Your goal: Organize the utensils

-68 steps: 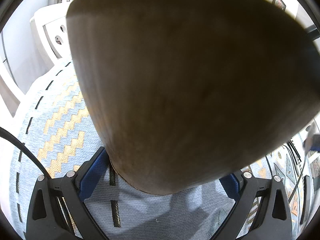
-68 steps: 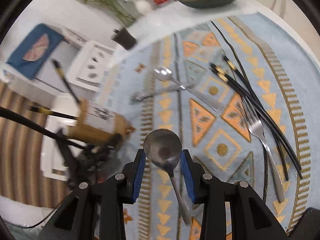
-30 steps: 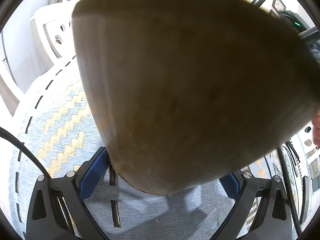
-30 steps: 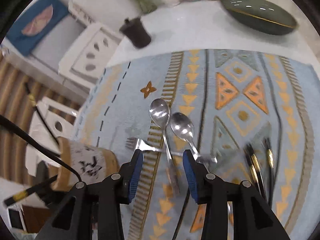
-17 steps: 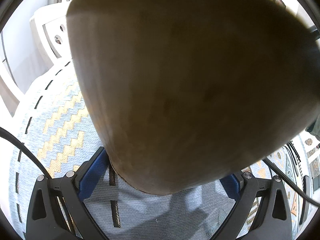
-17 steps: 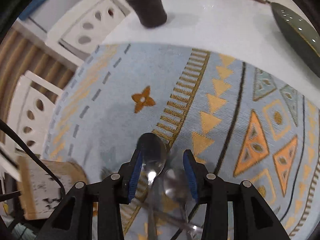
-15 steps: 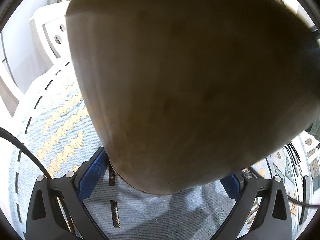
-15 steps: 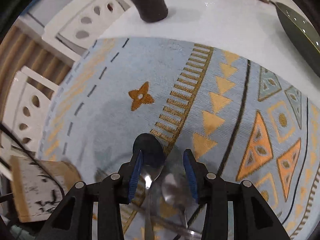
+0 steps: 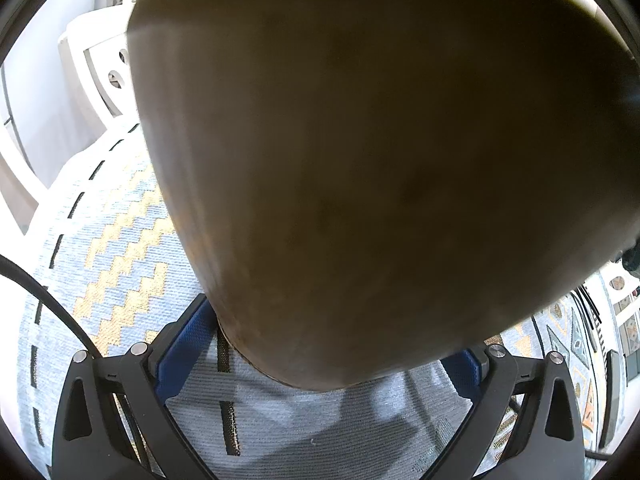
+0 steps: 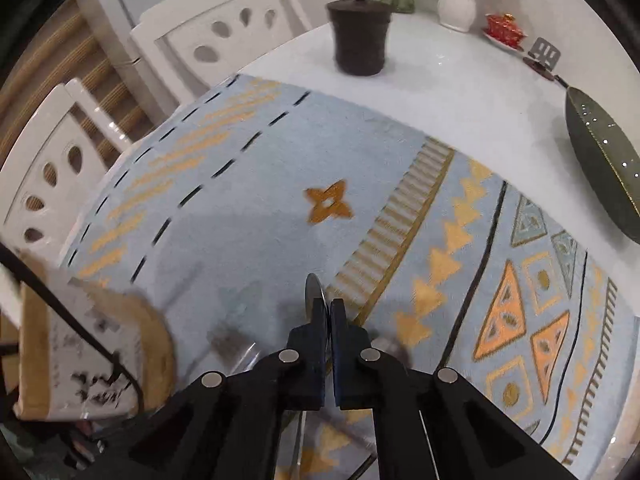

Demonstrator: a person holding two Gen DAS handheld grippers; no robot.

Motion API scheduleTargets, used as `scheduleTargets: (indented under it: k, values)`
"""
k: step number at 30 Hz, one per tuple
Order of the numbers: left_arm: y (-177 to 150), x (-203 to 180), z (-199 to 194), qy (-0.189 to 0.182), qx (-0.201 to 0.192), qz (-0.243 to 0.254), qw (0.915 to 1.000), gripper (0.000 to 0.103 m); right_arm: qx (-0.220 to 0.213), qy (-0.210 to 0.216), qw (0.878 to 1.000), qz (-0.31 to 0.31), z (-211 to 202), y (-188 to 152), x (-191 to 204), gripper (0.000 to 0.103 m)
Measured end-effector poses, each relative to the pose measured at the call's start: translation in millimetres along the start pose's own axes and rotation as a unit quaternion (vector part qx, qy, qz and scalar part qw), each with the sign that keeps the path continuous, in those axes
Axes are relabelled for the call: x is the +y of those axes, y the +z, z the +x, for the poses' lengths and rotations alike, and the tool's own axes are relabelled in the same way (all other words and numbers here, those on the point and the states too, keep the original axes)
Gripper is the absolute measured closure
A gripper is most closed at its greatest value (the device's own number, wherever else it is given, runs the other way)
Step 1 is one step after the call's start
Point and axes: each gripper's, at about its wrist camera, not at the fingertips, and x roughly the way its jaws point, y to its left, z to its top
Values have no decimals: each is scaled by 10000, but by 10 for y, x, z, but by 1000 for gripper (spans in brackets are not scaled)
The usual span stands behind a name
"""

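Half a second back the right gripper (image 10: 329, 312) stood open astride a flat-lying spoon; now its two fingers are pinched together on that spoon (image 10: 313, 294), whose bowl has turned edge-on and rises just past the fingertips, lower centre of the right view. One spoon is gripped; its bowl points away from the camera toward the upper frame, and its long axis runs along the fingers, with the handle hidden beneath them. Blurred metal streaks lie under the gripper at the bottom of the frame, too smeared to count.

One tan holder (image 10: 92, 354) with dark markings sits at the lower left of the right view, blurred. In the left view it (image 9: 380, 168) fills most of the frame, its base wedged between the left gripper (image 9: 320, 364) and its two blue pads (image 9: 182, 350), which are clenched on it.

One patterned mat (image 10: 248, 208) covers the table (image 10: 460, 88). Along the top of the right view stand one dark lidded jar (image 10: 360, 36), one white vase (image 10: 456, 2) and two white chairs (image 10: 212, 40); one dark green dish (image 10: 600, 156) lies at the right edge.
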Motion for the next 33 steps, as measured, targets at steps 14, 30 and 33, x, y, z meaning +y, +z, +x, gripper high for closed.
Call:
scheduleTargets:
  k: [14, 30, 33]
  values:
    - [-3, -15, 2, -25, -9, -20, 10000, 2, 240, 266, 9993, 106, 80, -12, 176, 100]
    - [-5, -2, 1, -32, -12, -26, 10000, 1, 454, 416, 9975, 351, 285, 7, 236, 96]
    - [-7, -12, -3, -30, -11, -25, 10000, 1, 176, 322, 9985, 396, 152, -66, 216, 98]
